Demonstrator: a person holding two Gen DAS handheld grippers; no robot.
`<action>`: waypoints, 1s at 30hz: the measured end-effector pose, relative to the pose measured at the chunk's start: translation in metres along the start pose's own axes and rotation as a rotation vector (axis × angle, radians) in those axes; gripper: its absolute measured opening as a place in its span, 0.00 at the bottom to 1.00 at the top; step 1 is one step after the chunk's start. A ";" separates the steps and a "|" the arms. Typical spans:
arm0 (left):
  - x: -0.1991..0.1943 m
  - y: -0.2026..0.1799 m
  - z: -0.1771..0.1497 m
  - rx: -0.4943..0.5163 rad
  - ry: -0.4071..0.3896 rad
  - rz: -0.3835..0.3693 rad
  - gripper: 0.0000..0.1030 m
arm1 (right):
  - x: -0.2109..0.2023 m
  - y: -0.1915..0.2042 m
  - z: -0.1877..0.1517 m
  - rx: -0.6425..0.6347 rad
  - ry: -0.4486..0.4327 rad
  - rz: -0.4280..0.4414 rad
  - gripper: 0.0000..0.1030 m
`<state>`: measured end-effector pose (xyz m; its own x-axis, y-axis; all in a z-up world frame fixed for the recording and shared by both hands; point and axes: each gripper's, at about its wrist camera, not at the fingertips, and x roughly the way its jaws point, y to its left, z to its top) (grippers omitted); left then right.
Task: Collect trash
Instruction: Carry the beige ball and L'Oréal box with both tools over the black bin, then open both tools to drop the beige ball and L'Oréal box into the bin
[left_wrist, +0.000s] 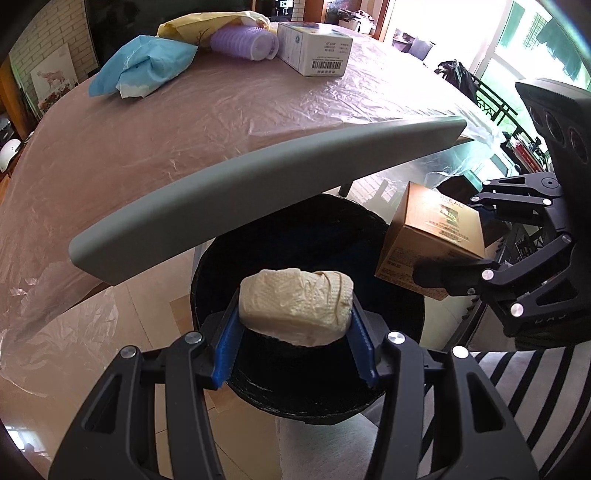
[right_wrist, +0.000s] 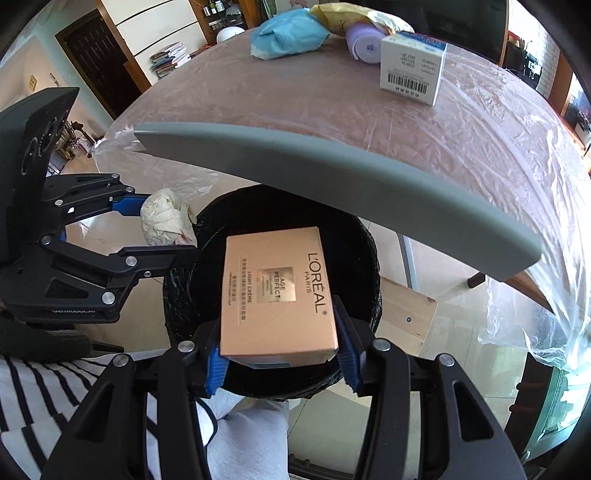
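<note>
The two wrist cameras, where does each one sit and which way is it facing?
Left wrist: on the left gripper, looking along its jaws, shut on the tissue wad, down into the black bin; striped sleeve shows.
Right wrist: on the right gripper, holding the L'Oreal box over that bin; striped clothing shows.
Shared: bin, table, each other's gripper.

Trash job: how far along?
Done: nothing visible inside the black round bin. In hand: left gripper clamps a crumpled white tissue wad, right gripper a gold L'Oreal carton, both over it. Left: blue bag, yellow bag, purple roll, white barcode box.
</note>
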<state>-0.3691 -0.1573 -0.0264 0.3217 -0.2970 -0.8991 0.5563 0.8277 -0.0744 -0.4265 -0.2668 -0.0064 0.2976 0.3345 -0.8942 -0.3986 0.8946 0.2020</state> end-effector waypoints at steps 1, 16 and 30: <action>0.001 0.000 0.000 0.001 0.003 0.002 0.51 | 0.002 -0.001 0.000 -0.001 0.003 -0.003 0.46; 0.022 -0.013 -0.005 0.037 0.047 0.047 0.51 | 0.027 0.002 -0.001 -0.016 0.033 -0.053 0.46; 0.033 -0.022 -0.008 0.060 0.064 0.070 0.51 | 0.041 -0.003 0.000 0.023 0.039 -0.049 0.47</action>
<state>-0.3766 -0.1819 -0.0578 0.3124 -0.2069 -0.9272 0.5798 0.8146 0.0136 -0.4133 -0.2560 -0.0442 0.2815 0.2790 -0.9181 -0.3643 0.9162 0.1667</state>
